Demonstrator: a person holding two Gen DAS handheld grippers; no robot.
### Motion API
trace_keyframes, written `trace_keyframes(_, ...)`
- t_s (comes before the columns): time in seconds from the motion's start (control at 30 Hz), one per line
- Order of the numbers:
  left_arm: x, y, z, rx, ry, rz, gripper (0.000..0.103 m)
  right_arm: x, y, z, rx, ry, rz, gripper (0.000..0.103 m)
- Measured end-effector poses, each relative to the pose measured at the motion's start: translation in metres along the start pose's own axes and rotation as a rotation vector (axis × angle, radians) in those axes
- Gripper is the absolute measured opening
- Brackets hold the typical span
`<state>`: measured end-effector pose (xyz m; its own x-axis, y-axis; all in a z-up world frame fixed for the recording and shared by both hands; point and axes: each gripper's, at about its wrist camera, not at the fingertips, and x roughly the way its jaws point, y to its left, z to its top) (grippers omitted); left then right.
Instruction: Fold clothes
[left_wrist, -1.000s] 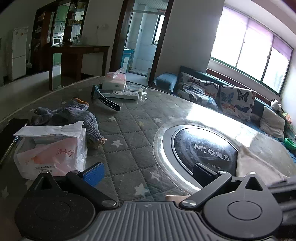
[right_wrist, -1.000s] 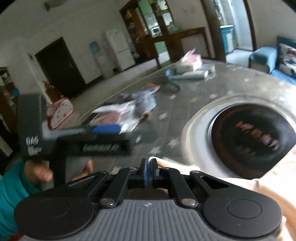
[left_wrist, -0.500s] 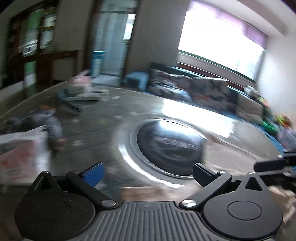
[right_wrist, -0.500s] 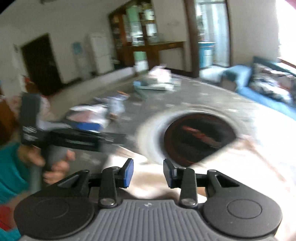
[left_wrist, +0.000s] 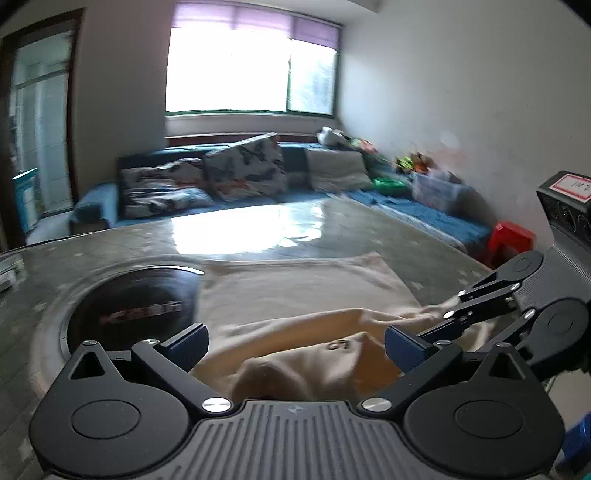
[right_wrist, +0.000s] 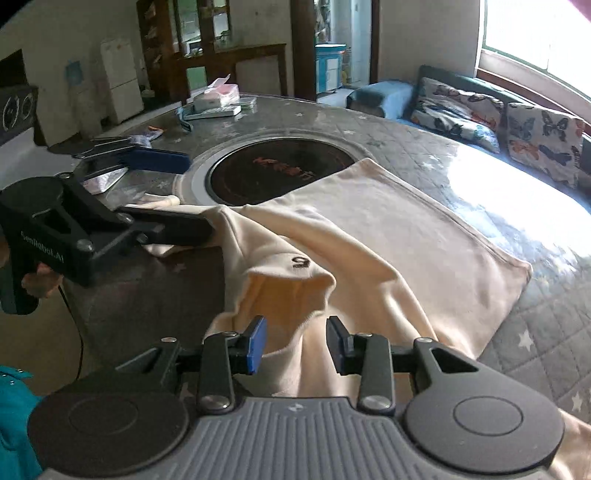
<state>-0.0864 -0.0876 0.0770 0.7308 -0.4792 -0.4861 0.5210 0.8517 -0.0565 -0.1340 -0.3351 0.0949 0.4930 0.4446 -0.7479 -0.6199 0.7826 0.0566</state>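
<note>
A cream garment (right_wrist: 388, 236) lies partly flat on the quilted table, its near part bunched up with a small dark mark. It also shows in the left wrist view (left_wrist: 295, 291). My right gripper (right_wrist: 297, 341) is open, its blue pads on either side of a bunched fold at the near edge. My left gripper (left_wrist: 295, 345) is open wide over the bunched cloth. In the right wrist view the left gripper (right_wrist: 177, 192) reaches in from the left, with one finger against the garment's left edge. In the left wrist view the right gripper (left_wrist: 458, 314) reaches in from the right.
A round black hotplate (right_wrist: 277, 170) sits in the table's middle, partly under the garment. A tissue box (right_wrist: 218, 94), remotes and a watch lie at the far side. A sofa with butterfly cushions (right_wrist: 517, 118) stands beyond the table.
The right gripper has opened from shut. The left gripper has swung right from the tissue packets to the garment. Both now sit over the bunched cloth.
</note>
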Motion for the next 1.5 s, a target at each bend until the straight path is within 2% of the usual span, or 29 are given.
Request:
trace_keyframes(0.1,0.018,-0.008,0.001,0.036,0.030,-0.052,0.102,0.006,-0.002,-0.006,0.034,0.000,-0.005,0.032)
trace_keyframes(0.17,0.029,-0.010,-0.002,0.054,0.063,-0.067,0.101,0.010,-0.003,-0.011,0.048,0.007,-0.003,0.024)
trace_keyframes(0.23,0.040,-0.010,-0.005,0.074,0.098,-0.072,0.094,0.010,-0.003,-0.014,0.046,0.007,-0.007,0.010)
trace_keyframes(0.27,0.041,-0.011,-0.008,0.082,0.107,-0.075,0.093,0.009,-0.003,-0.015,0.045,0.005,-0.010,0.008)
trace_keyframes(0.37,0.042,-0.011,-0.013,0.106,0.127,-0.089,0.074,0.002,-0.003,-0.017,0.038,-0.005,-0.011,0.003)
trace_keyframes(0.4,0.042,-0.011,-0.015,0.113,0.131,-0.096,0.063,-0.001,-0.002,-0.018,0.030,-0.008,-0.009,0.002)
trace_keyframes(0.43,0.041,-0.011,-0.016,0.120,0.137,-0.104,0.046,-0.004,-0.001,-0.018,0.022,-0.011,-0.006,0.002)
trace_keyframes(0.5,0.037,-0.011,-0.018,0.132,0.144,-0.106,0.032,-0.012,0.003,-0.019,0.001,-0.018,0.001,0.002)
trace_keyframes(0.53,0.035,-0.011,-0.018,0.136,0.147,-0.108,0.018,-0.016,0.005,-0.020,-0.008,-0.020,0.003,0.002)
trace_keyframes(0.63,0.026,-0.009,-0.021,0.133,0.152,-0.115,0.010,-0.026,0.014,-0.023,-0.040,-0.016,0.021,0.002)
trace_keyframes(0.77,0.005,-0.006,-0.028,0.140,0.164,-0.141,0.008,-0.039,0.029,-0.031,-0.119,0.015,0.071,0.002)
trace_keyframes(0.87,-0.006,-0.006,-0.038,0.166,0.197,-0.170,0.008,-0.042,0.039,-0.040,-0.181,0.071,0.117,0.002)
trace_keyframes(0.93,-0.012,-0.006,-0.044,0.182,0.220,-0.189,0.009,-0.042,0.040,-0.045,-0.175,0.100,0.150,0.002)
trace_keyframes(1.03,-0.022,-0.005,-0.045,0.196,0.228,-0.221,0.012,-0.049,0.034,-0.047,-0.146,0.085,0.158,0.005)
trace_keyframes(1.17,-0.028,-0.004,-0.025,0.187,0.149,-0.245,0.015,-0.057,0.009,-0.040,-0.071,0.028,0.057,0.006)
trace_keyframes(1.2,-0.022,-0.005,-0.023,0.170,0.141,-0.236,0.022,-0.057,0.001,-0.039,-0.049,0.016,0.025,0.007)
trace_keyframes(1.23,-0.017,-0.005,-0.020,0.153,0.134,-0.228,0.034,-0.057,-0.006,-0.038,-0.028,0.004,-0.007,0.008)
trace_keyframes(1.27,-0.011,-0.005,-0.018,0.135,0.127,-0.219,0.040,-0.057,-0.014,-0.037,-0.007,-0.007,-0.039,0.009)
trace_keyframes(1.3,-0.006,-0.005,-0.015,0.118,0.120,-0.211,0.048,-0.055,-0.023,-0.037,0.024,-0.020,-0.075,0.014)
trace_keyframes(1.33,0.000,-0.005,-0.013,0.101,0.112,-0.202,0.048,-0.051,-0.034,-0.038,0.062,-0.029,-0.111,0.017)
trace_keyframes(1.4,0.012,-0.005,-0.008,0.067,0.100,-0.185,0.048,-0.045,-0.051,-0.043,0.113,-0.035,-0.165,0.017)
trace_keyframes(1.5,0.034,-0.003,-0.012,0.023,0.144,-0.170,0.050,-0.036,-0.071,-0.055,0.163,-0.023,-0.214,0.017)
